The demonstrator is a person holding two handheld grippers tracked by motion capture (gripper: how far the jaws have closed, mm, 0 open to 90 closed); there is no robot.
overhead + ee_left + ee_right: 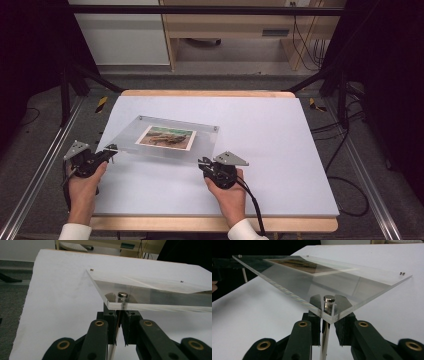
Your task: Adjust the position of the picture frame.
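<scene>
Frame (165, 137) is held raised over the white counter (280, 165), near edge up. Left tool (111, 148) is clamped on the frame's near-left post (122, 301); right tool (204, 162) on the near-right post (327, 312). Step judged: lifting or carrying. Next calls for level, matched hands. Beyond the frame, grey floor and wooden furniture.

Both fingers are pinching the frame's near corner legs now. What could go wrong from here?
1. The acrylic frame is raised at the near edge; uneven lifting could twist it.
2. The left gripper and right gripper pinch only thin metal posts, which could slip.
3. The photo might shift.
</scene>
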